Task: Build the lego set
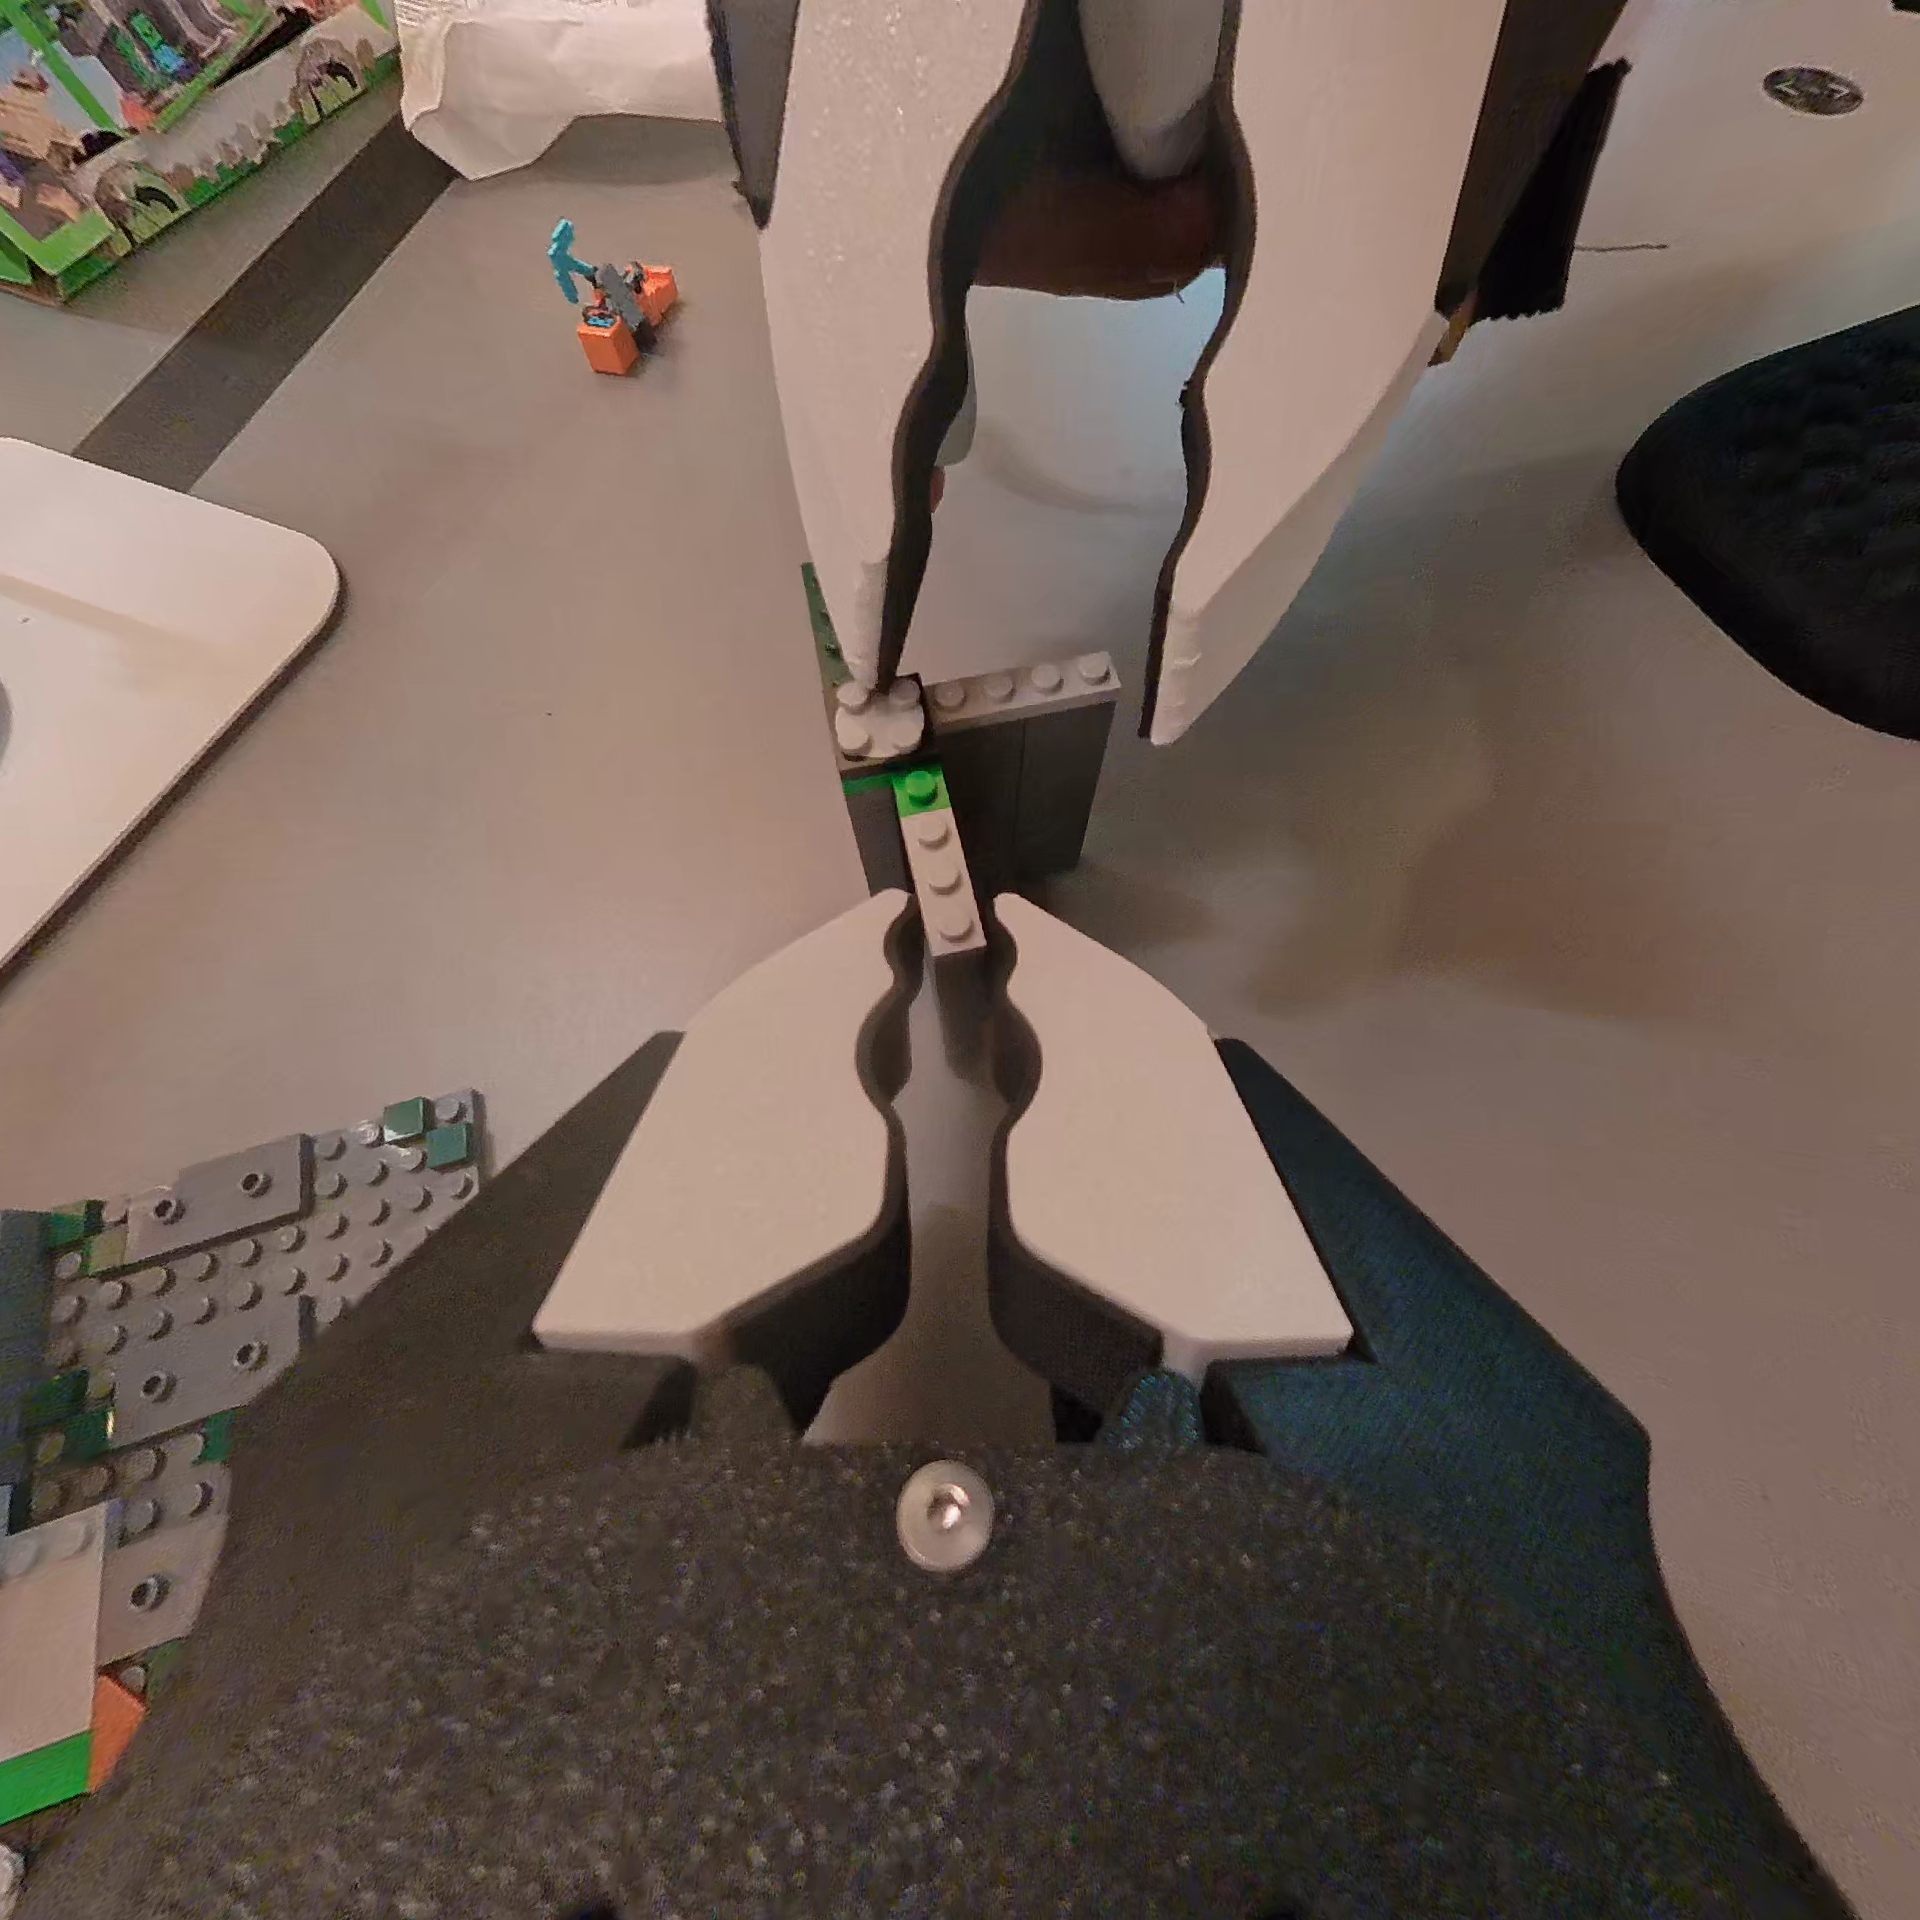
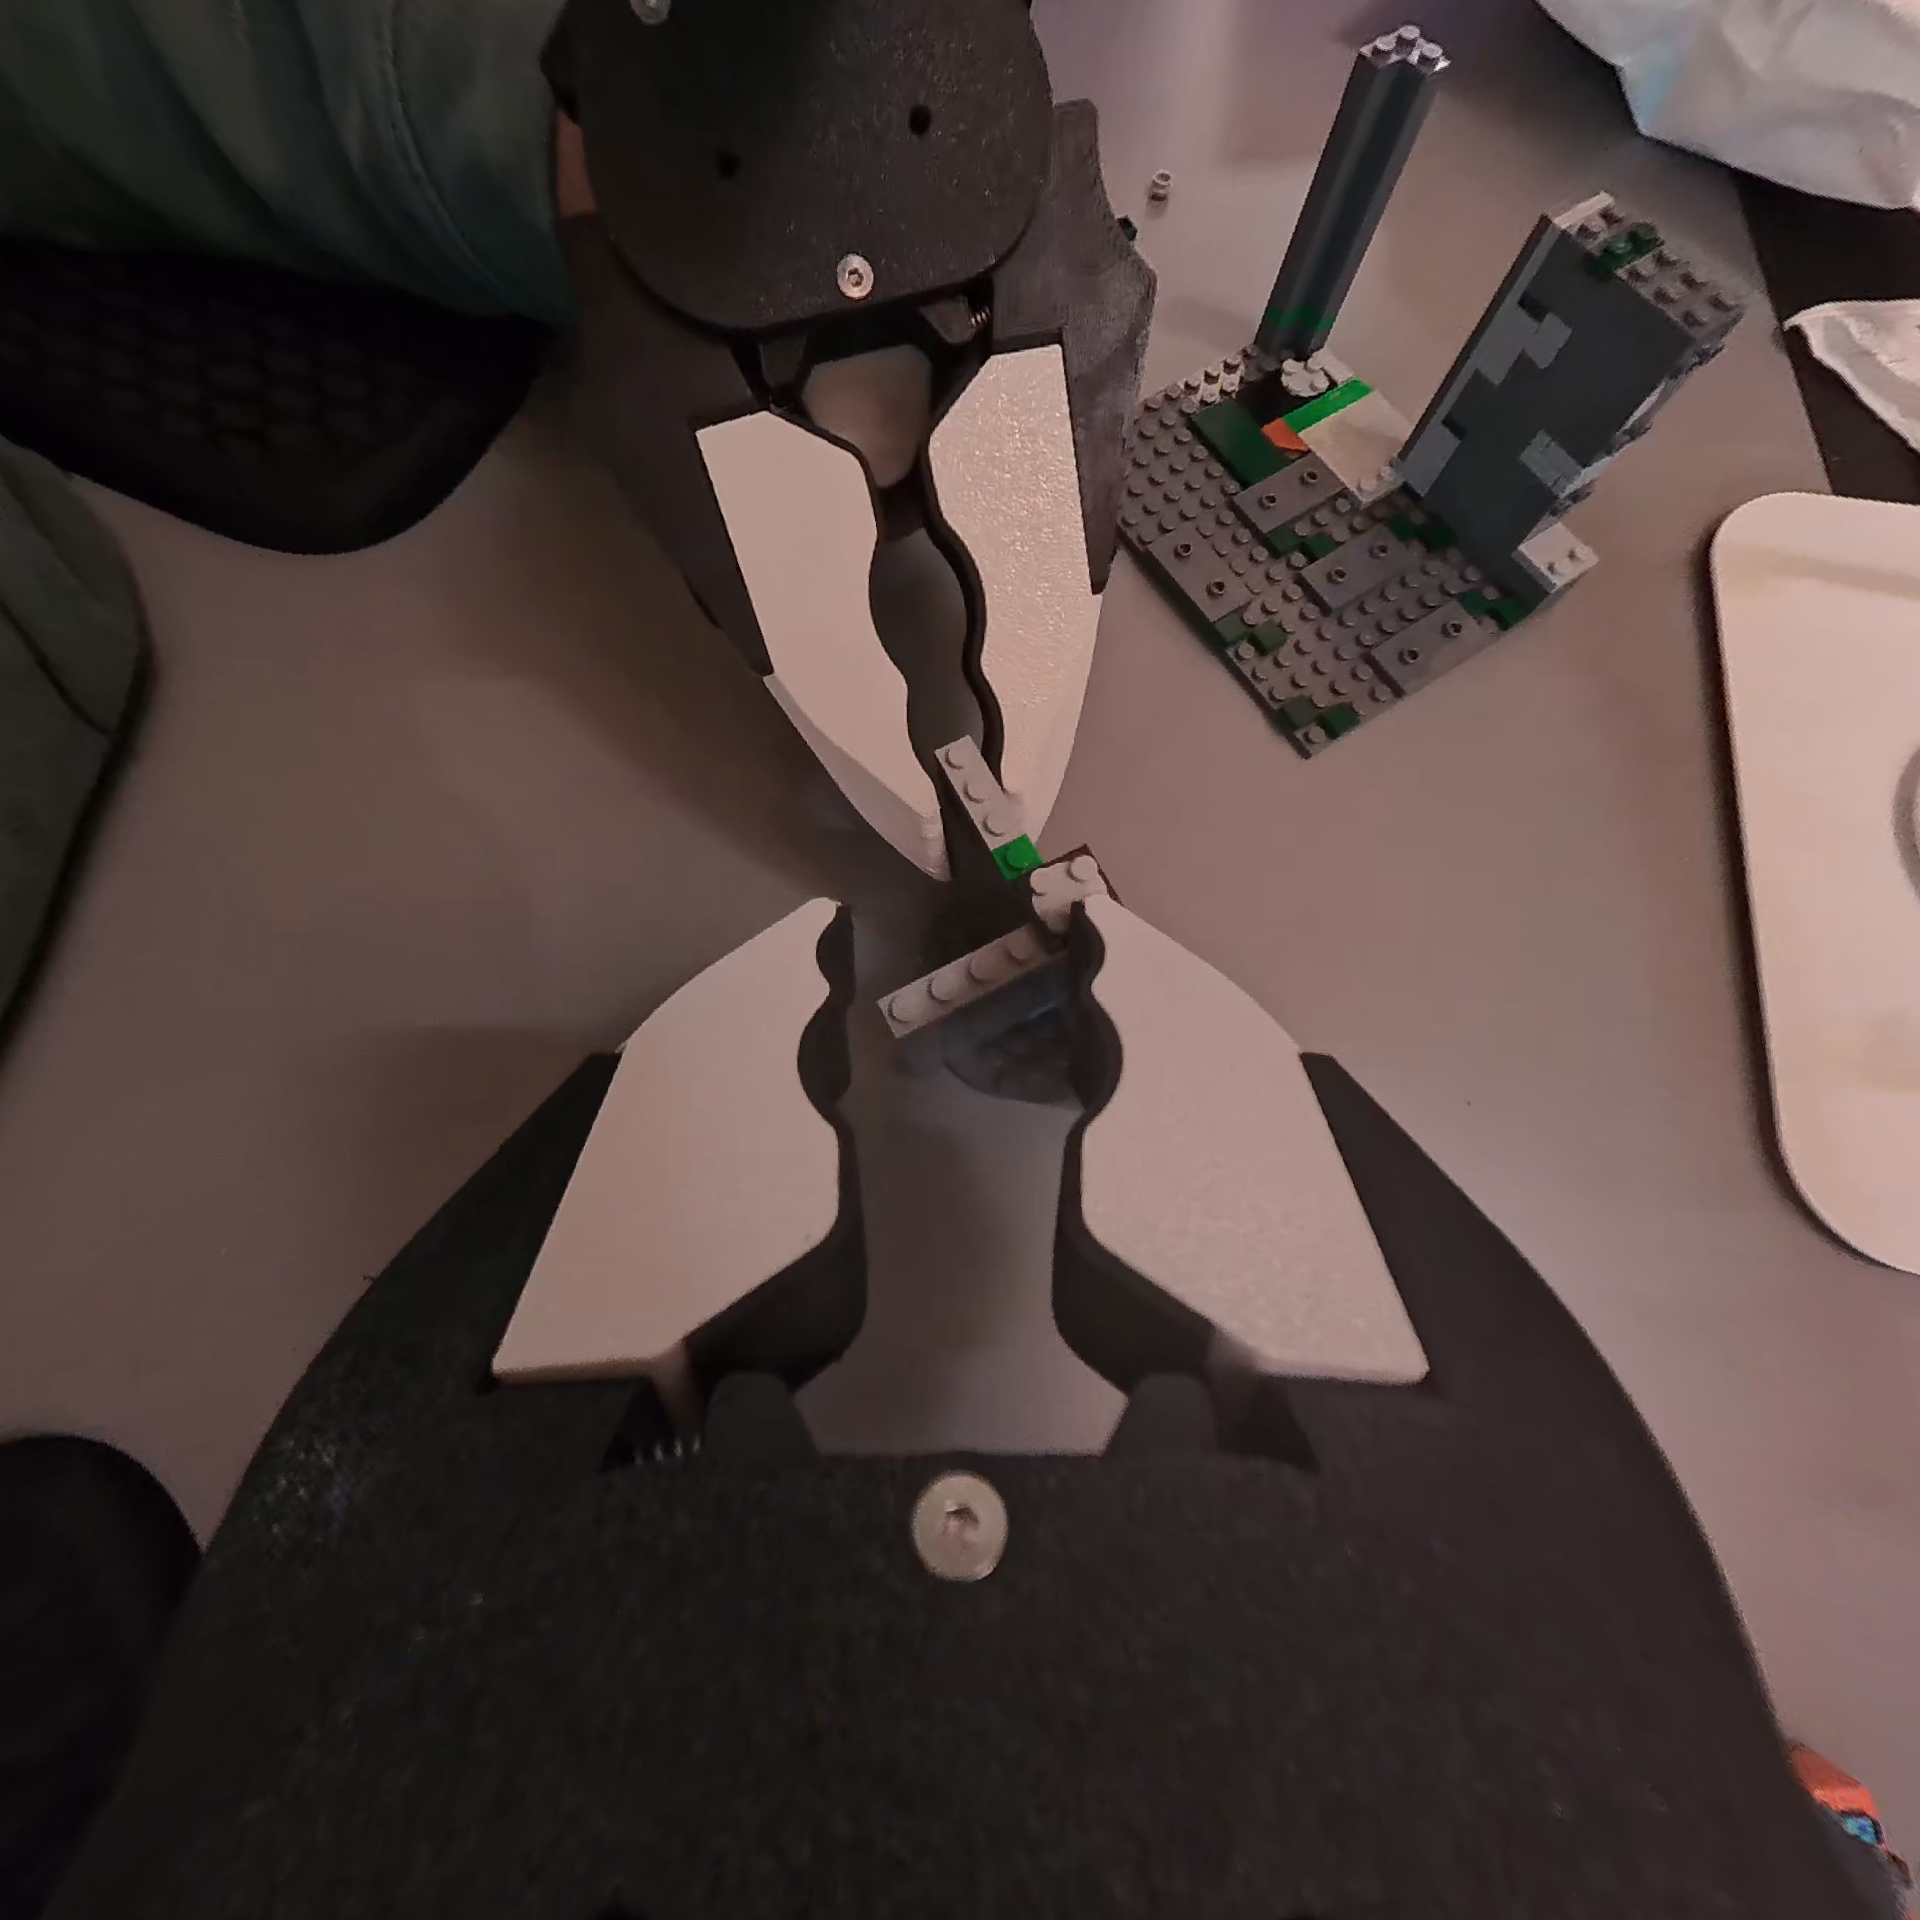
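Grey table – baseplate build at its edge. Mid-table, left gripper pinches the dark wall assembly by its grey strip; right gripper gapes wide, one fingertip pressing a small round plate.

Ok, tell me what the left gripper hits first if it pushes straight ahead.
Likely the dark grey wall piece of the small build it grips by the grey strip, then the right gripper close behind it; depth is unclear.
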Available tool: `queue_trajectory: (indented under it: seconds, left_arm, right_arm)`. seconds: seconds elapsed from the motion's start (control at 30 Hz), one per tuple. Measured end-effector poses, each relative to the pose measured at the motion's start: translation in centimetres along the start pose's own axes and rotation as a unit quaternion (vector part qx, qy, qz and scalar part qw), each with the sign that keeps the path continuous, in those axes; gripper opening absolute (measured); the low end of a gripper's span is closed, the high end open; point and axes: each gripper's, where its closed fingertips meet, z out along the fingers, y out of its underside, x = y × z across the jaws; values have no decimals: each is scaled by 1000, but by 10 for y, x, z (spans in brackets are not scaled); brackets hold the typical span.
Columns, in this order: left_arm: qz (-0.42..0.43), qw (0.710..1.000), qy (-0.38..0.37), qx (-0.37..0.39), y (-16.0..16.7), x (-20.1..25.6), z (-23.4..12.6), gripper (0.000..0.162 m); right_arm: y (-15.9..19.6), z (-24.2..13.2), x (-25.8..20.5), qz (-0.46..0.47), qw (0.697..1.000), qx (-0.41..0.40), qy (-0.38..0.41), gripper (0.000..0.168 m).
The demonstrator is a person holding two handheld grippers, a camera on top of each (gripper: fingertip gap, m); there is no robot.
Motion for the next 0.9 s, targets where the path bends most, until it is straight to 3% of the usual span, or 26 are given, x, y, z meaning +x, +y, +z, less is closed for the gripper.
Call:
queue_trajectory:
  seconds: [0.27, 0.5, 0.77, 0.9]
  left_arm:
    - [1, 1000, -2, -4, 1, 1, 1, 8]
    - [2, 1000, -1, -5, 0, 1, 1, 8]
    - [-7, 1000, -9, -7, 0, -1, 2, 7]
    - [-14, 1000, -12, -9, 1, -4, 2, 7]
  right_arm:
    - [-8, -7, -18, 13, 999, 28, -40, 33]
    - [-5, -6, -3, 15, 1000, 26, 1, 41]
    - [0, -2, -4, 13, 1000, 15, -3, 43]
    - [-1, -5, -15, 14, 999, 19, -26, 34]
